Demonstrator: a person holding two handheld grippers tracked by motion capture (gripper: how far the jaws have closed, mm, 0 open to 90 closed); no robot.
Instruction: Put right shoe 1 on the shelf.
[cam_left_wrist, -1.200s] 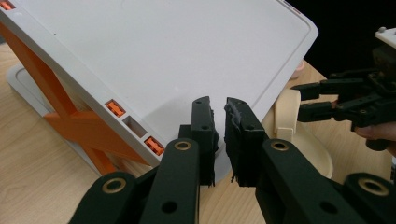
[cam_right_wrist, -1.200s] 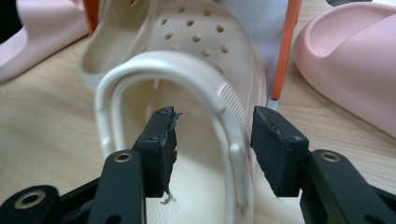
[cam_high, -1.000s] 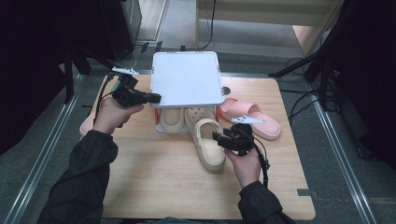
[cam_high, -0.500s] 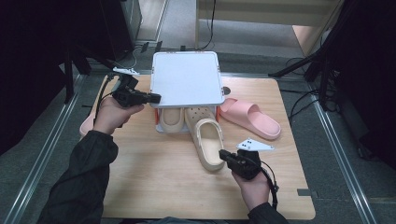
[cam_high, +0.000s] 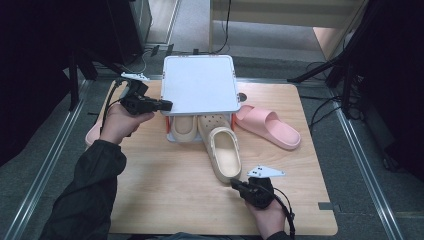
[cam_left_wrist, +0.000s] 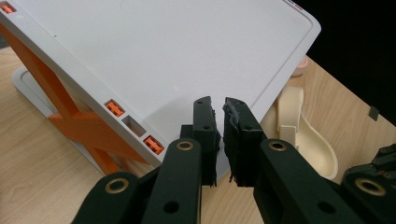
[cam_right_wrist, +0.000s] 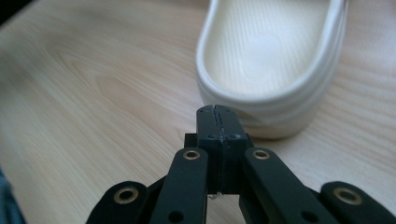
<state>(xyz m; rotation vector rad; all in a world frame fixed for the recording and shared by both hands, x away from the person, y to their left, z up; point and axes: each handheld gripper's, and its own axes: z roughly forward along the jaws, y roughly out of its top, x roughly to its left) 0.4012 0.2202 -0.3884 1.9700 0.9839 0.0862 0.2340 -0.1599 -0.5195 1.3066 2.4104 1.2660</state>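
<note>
The right gripper (cam_high: 238, 184) sits at the near edge of the wooden table (cam_high: 165, 200) with its jaws pressed together on nothing, just short of the cream clog's (cam_high: 223, 150) heel. The left gripper (cam_high: 165, 105), jaws nearly closed and empty, rests at the left edge of the white lid (cam_high: 200, 82), under which the clog's toe lies.

Left hand-held gripper (cam_high: 167, 105): matte black body, two blocky black jaws on linkage arms with brass-ringed pivot pins and plain dark screw holes; frayed dark pad edges, a grey three-cornered plate on top at the far side, a black cable trailing from it. Right hand-held gripper (cam_high: 234, 183): same black build, same brass-ringed pivots, grey plate with small dark dots, black cable looping at the near right. Person wears dark long sleeves (cam_high: 82, 200).
</note>
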